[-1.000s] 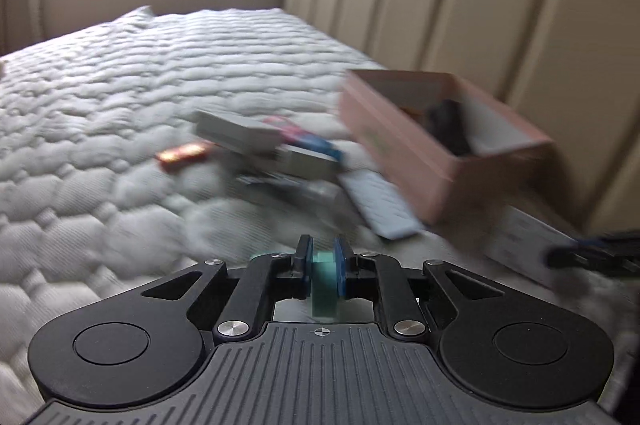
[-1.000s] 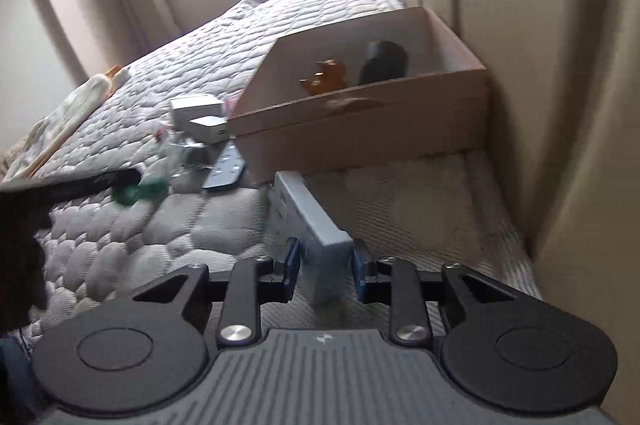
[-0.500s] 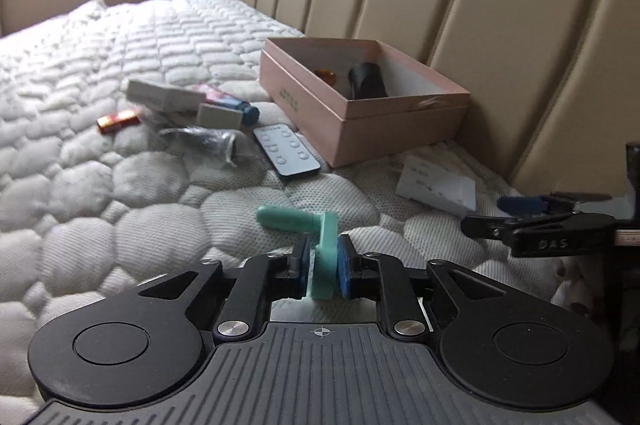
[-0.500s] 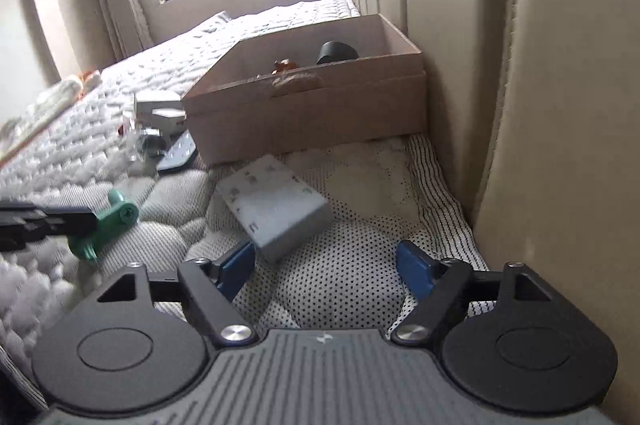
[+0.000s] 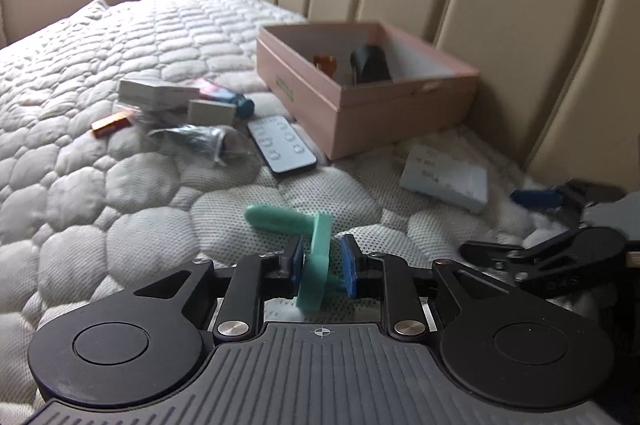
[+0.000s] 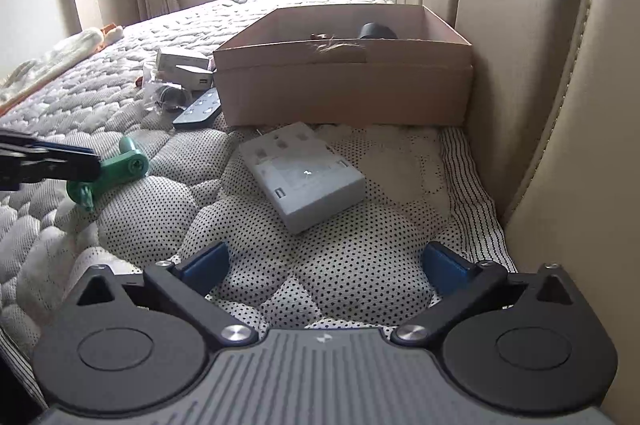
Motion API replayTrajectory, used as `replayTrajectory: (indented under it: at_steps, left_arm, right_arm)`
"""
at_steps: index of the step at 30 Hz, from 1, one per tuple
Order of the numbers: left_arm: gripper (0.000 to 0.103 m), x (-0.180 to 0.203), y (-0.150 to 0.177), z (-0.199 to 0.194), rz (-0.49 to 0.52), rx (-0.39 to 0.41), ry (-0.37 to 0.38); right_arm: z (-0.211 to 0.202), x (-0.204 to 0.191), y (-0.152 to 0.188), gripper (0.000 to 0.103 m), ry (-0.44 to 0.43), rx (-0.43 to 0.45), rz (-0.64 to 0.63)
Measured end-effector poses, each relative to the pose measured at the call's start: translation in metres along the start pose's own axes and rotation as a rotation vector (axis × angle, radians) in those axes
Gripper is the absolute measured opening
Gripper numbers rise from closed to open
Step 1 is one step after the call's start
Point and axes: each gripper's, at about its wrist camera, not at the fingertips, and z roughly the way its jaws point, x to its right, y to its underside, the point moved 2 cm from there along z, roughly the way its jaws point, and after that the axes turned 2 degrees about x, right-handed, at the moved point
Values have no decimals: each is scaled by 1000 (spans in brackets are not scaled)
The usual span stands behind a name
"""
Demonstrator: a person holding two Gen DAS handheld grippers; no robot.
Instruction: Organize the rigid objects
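Quilted bed held the pink box at frame centre with only two things inside, while the left gripper's jaws were opening around a green toy, the right gripper's spread wide short of a grey box, and clutter remained outside.

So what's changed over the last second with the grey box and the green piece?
The right gripper let go of the grey box; it now lies flat on the mattress, jaws spread wide and empty. The left gripper is opening around the green piece, now resting on the mattress. The pink box and the remote stayed put.
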Motion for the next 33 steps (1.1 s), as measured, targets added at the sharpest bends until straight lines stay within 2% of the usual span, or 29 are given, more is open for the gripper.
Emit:
replayTrajectory:
  at_steps: [3,7,13,17,20,24,26,27,29,30,33]
  left_arm:
    - [23,2,-3,15,4,-25,-43]
    - [22,3,-3,21,20,-17,-45]
    - [18,-8,8,10,42,-22,51]
    - [17,-17,19,-2,38,-23,78]
    - [17,-19,22,-6,24,-18,83]
    - [18,-18,22,-3,17,-21,71]
    - [19,-18,21,0,7,-25,63]
    - [19,-18,20,1,6,-26,58]
    - [20,-17,18,5,5,-22,47]
    - [20,-17,16,8,9,-17,41]
    - [17,-13,14,11,30,8,29]
  right_arm:
    - [0,1,-2,103,-9,-15,-2]
    - [2,-2,-2,103,-7,-22,-46]
    - [-7,-3,-6,102,-27,-11,-61]
    - [-25,-8,-23,102,-50,72,-88]
    - [-16,-16,-39,102,-43,75,-111]
    - [19,-25,-59,87,-12,17,-128]
    - [34,-29,-62,73,2,-26,-147]
    - [39,-31,-62,60,8,-52,-153]
    - [38,-36,-61,55,18,-59,-167]
    - [33,-37,-59,48,18,-56,-177]
    - [15,-40,-55,48,4,-53,-175]
